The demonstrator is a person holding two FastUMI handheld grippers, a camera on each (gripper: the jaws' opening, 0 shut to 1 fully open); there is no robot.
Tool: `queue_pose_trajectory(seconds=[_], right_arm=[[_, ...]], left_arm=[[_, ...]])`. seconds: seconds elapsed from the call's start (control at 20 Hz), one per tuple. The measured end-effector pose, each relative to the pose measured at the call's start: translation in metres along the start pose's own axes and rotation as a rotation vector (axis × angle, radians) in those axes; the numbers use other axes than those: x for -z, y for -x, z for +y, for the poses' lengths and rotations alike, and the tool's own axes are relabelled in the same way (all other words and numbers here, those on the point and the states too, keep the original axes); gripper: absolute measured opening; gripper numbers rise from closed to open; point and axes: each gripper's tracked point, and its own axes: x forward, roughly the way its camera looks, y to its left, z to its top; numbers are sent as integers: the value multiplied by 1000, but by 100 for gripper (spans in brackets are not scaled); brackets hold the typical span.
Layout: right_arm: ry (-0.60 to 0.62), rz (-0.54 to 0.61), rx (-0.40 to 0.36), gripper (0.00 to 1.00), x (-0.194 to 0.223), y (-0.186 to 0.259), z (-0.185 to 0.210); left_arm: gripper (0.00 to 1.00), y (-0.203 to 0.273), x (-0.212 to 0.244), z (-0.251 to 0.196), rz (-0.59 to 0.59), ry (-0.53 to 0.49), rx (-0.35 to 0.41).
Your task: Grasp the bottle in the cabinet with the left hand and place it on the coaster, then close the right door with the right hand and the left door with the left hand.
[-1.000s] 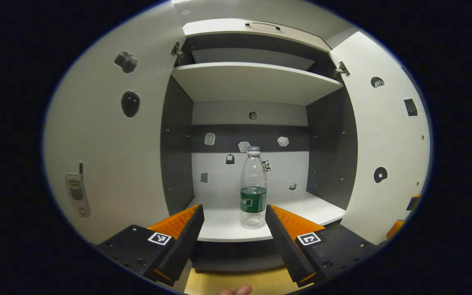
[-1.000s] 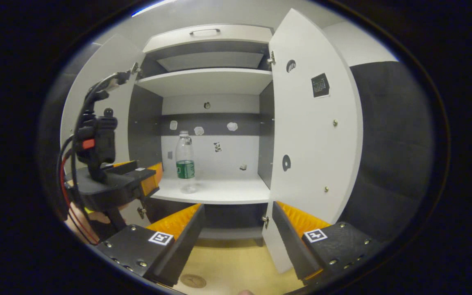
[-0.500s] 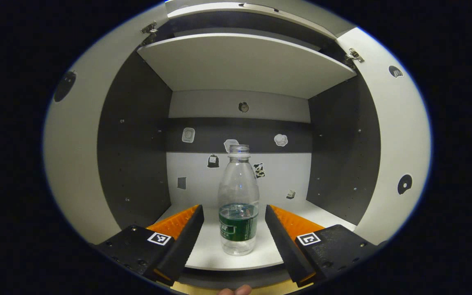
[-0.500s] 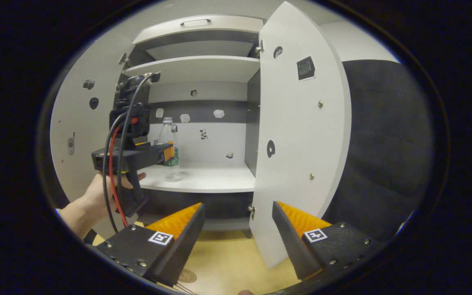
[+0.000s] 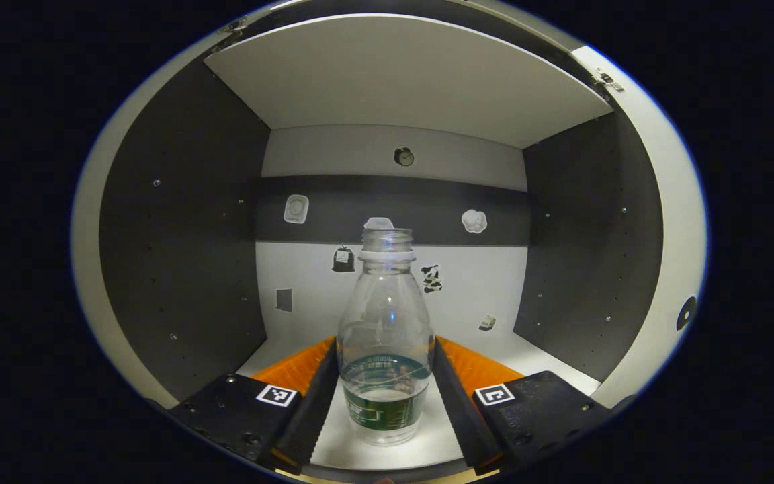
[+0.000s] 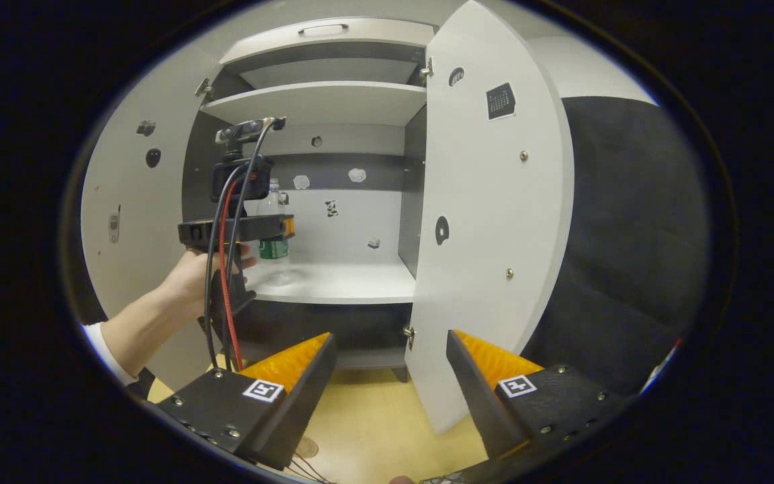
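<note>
Clear bottle (image 5: 385, 336) with green label; white shelf (image 6: 340, 282); white door (image 6: 488, 222).

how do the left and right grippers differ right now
The left gripper is inside the cabinet with the bottle between its jaws; the right gripper hangs outside, in front of the open right door. The left's jaws sit close at the bottle's sides; the right's are wide apart around nothing. Both point toward the cabinet.

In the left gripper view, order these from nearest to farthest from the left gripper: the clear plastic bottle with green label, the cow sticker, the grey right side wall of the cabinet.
1. Clear plastic bottle with green label: between the left gripper fingers.
2. Grey right side wall: right, mid-depth.
3. Cow sticker: on the back wall, behind the bottle.
</note>
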Motion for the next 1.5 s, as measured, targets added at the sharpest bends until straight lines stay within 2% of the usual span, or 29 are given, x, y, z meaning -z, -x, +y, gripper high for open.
queue_pose_trajectory(seconds=[0.25,0.45,0.65,0.8,0.9,1.3,1.5], right_arm=[[-3,-12,-18,100,3,10,-4],[-33,7,-13,100,20,22,-21],[-68,46,-9,100,44,35,-39],[-59,70,-5,100,59,46,-52],[-56,90,-8,100,70,51,-58],[-39,185,-34,100,115,61,-66],[-32,243,-43,100,142,63,-68]], left_arm=[[81,62,-26,-5,-89,-19,19],[81,134,-13,-11,-125,-15,40],[81,201,41,-21,-112,11,45],[81,234,92,-27,-66,-68,26],[81,251,121,-38,-57,-82,43],[81,283,221,-39,62,-34,17],[81,284,262,-42,98,-71,18]])
